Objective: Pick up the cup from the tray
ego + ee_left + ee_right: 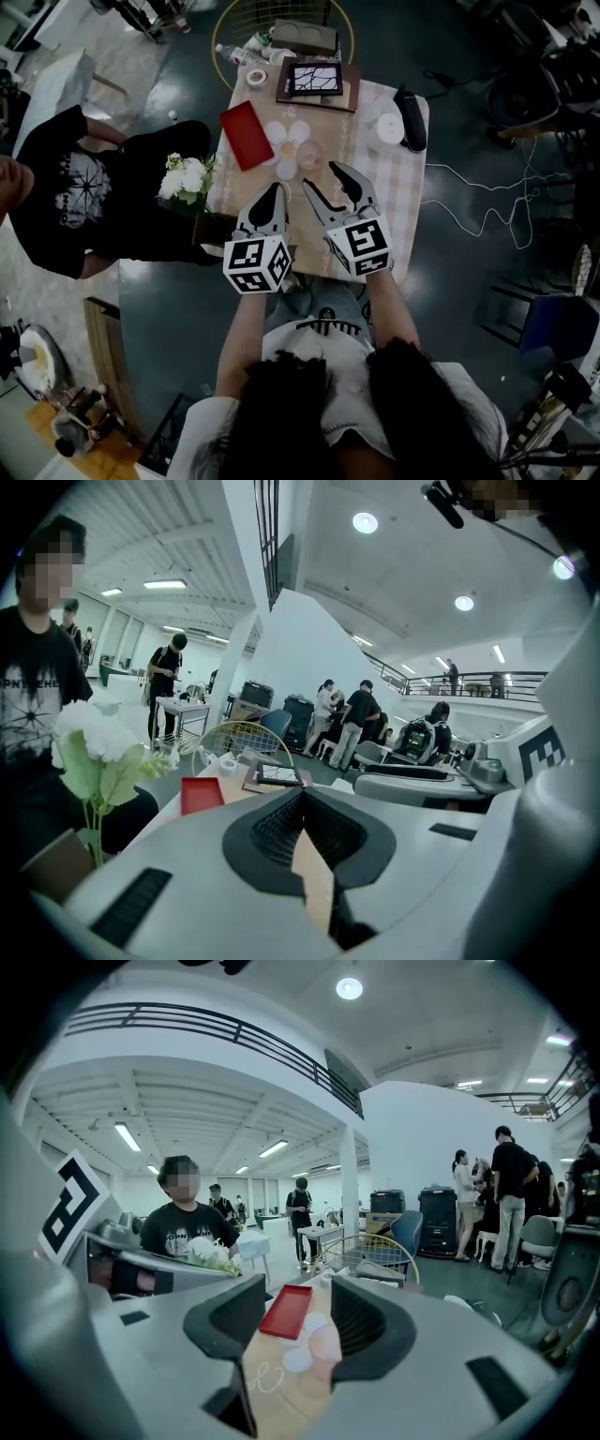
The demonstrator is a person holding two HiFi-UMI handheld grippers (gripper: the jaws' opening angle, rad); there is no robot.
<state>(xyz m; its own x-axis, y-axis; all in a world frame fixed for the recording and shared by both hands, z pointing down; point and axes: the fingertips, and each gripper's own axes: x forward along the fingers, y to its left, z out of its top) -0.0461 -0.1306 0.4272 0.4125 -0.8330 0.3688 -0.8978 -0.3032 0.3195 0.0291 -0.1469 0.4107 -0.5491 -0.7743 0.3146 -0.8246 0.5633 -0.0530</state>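
Cup [310, 155] on flower tray [282, 137]. Right gripper [321, 174] jaws apart, cup ahead, untouched. Left gripper [278, 189] closed, empty.

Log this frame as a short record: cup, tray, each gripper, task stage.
cup: pink, see-through, upright at the flower tray's right edge
flower tray: white, petal-shaped, on the checked table
red tray: empty, left of the flower tray
left gripper: jaws together, empty, short of the flower tray
right gripper: jaws apart, cup just ahead of them, not gripped
task stage: cup not yet picked up
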